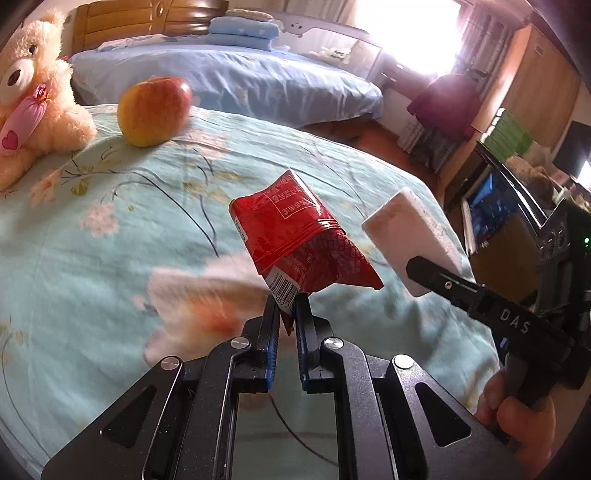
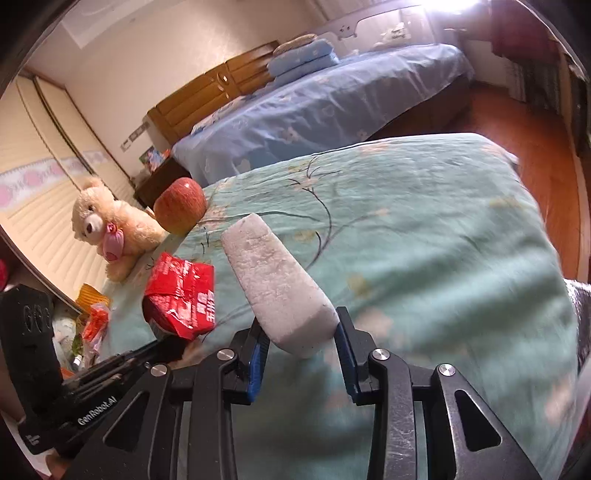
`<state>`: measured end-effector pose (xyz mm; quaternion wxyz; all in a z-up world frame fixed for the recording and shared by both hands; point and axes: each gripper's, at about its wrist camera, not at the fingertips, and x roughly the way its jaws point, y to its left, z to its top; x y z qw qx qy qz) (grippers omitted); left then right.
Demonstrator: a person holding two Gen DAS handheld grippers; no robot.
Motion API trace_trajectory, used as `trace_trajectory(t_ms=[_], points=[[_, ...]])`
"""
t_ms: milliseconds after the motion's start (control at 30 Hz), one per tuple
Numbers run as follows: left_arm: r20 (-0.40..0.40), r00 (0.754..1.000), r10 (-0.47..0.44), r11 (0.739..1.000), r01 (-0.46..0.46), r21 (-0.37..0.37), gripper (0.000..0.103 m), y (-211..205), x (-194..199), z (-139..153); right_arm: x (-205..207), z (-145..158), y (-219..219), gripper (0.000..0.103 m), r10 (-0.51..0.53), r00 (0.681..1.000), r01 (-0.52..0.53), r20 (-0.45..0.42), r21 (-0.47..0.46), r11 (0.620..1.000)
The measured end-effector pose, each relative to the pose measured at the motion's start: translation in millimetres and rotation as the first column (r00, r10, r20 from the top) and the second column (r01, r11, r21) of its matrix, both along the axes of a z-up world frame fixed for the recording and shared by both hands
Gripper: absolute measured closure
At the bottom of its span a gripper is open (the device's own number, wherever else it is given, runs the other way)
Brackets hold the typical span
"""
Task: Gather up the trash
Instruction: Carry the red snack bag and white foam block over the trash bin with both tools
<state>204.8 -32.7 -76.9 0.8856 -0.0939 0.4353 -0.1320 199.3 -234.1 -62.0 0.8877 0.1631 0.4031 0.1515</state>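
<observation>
A bedroom, seen from two handheld grippers above a bed (image 1: 74,236) with a pale green floral cover. At far left on the cover sits a cream teddy bear (image 1: 33,99) with a pink bow. Just to its right, apart from it, stands a red and yellow apple (image 1: 154,110).

In the middle, the left gripper (image 1: 287,314) has its jaws pressed together on the bottom edge of a crumpled red wrapper (image 1: 295,236), which stands up above the cover, barcode end lowest. Below and left of the wrapper lies a blurred white and orange patch on the cover; what it is cannot be told.

To the right, the right gripper (image 2: 301,341) holds a white foam block (image 2: 277,280) by its lower end, a blue pad on each side, jaws partly apart. The block slants up and away, clear of the cover. A hand (image 1: 517,413) grips that tool's handle.

Behind lies a second bed (image 1: 240,77) in blue, with folded blue pillows (image 1: 243,27).
</observation>
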Motion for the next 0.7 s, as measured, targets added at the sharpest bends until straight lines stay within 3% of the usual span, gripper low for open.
trace_trajectory(t_ms=[700], points=[[0.033,0.997,-0.069,0.997,0.068,0.046,0.095,-34,-58,6,-81,8,-22,0.069,-0.071,0.996,0.070,0.055,0.019,0.997]])
